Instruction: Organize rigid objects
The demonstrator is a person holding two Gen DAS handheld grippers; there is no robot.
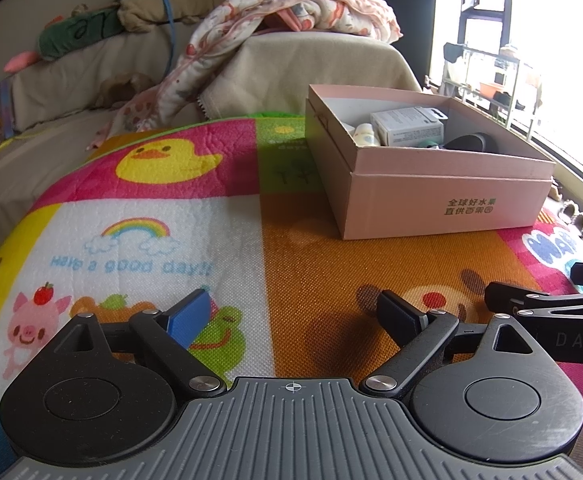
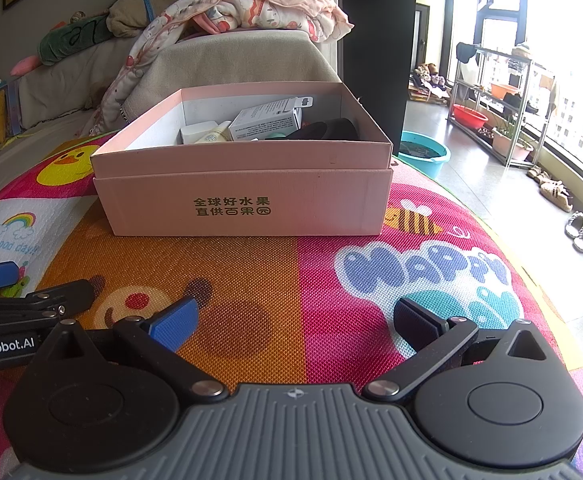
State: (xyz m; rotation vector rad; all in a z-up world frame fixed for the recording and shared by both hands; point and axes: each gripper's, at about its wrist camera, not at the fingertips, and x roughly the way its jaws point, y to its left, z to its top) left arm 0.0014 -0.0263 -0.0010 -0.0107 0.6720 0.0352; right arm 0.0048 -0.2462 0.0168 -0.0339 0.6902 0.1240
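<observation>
Pink cardboard box sits on the play mat, ahead of both grippers, already holding a grey carton, a small bottle and a dark object. Left gripper and right gripper: fingers spread wide, holding nothing. Risk: the carton leans high; further additions could topple it or catch the box rim.

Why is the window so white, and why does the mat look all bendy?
In the left wrist view the window is blown out by daylight, washing out the shelf beside it; in the right wrist view it glares less, so buildings show faintly. In both views the fisheye lens curves the play mat, while the pink box stays sharp.
</observation>
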